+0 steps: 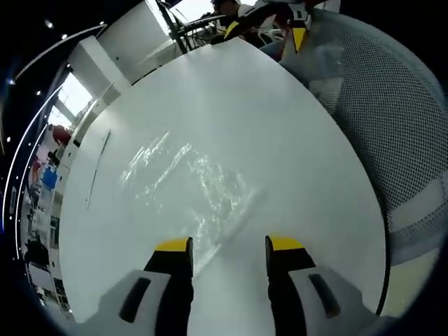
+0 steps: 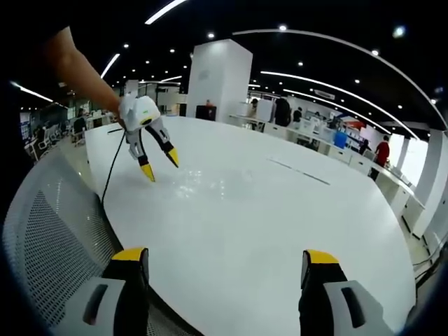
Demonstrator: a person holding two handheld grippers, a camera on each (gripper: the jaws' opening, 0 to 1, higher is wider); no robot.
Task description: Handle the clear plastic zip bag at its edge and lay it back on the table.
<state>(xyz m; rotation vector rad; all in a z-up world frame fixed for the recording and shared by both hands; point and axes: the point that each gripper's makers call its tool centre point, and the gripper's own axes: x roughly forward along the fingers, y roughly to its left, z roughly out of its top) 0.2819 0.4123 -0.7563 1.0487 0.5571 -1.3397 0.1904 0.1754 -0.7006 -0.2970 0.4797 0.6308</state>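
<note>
A clear plastic zip bag [image 1: 189, 182] lies flat and crinkled on the white table [image 1: 280, 126]; its near corner reaches toward my left gripper [image 1: 227, 245]. That gripper hovers just over the bag's near edge, open, with nothing between its yellow-tipped fingers [image 1: 173, 246]. In the right gripper view the same left gripper [image 2: 159, 162] hangs open above the faintly glinting bag [image 2: 189, 183], held by a person's arm [image 2: 77, 70]. My right gripper [image 2: 225, 257] stands wide open near the table's edge, well back from the bag. It also appears at the far side of the table as the right gripper [image 1: 269, 31].
A white mesh chair back [image 1: 392, 119] stands beside the table on the right, also seen as the chair [image 2: 63, 231]. A thin dark cable [image 2: 110, 171] trails off the table edge. A white pillar [image 2: 218, 80], desks and people fill the office behind.
</note>
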